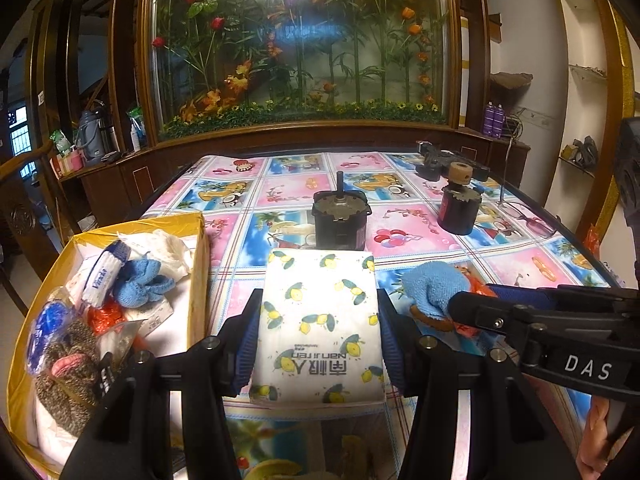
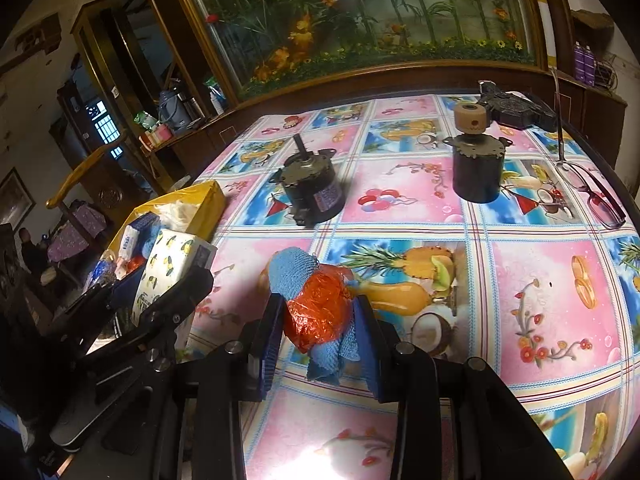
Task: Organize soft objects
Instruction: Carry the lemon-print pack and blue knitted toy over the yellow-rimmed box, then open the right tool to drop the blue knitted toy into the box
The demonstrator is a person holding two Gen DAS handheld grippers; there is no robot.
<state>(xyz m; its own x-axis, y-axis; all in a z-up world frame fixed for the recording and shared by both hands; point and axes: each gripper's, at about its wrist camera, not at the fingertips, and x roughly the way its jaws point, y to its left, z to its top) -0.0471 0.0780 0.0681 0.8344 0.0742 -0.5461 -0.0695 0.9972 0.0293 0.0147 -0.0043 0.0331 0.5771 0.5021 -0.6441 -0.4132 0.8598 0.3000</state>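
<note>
- Tongs first: the left gripper [image 1: 318, 344] has its blue-padded jaws closed against both sides of a white soft tissue pack printed with yellow lemons [image 1: 320, 320], which sits just right of the box and looks raised off the cloth at its near end.
- Right gripper [image 2: 318, 344] has its jaws pressed in on a blue knitted sock bundle with crinkled orange plastic tucked in it [image 2: 316, 304], low over the table (whether it touches the cloth, I cannot tell).
- Yellow cardboard box [image 1: 200, 248] at the table's left edge already holds soft things: another blue knitted sock [image 1: 140, 284], white cloth, a speckled brown knitted piece and small packets.
- Judged from this, the sorting is well along; the two gripped items appear to be the last soft ones outside the box.
- Hard items remain on the fruit-patterned plastic tablecloth [image 2: 520, 280]: a black cylindrical motor with a shaft [image 2: 310, 190], a second dark motor topped by a tan wheel [image 2: 476, 160], and red-framed glasses [image 2: 600, 200].
- Obstacles: the box is crowded, and the two grippers are close beside each other, so they could bump on the way in.
</note>
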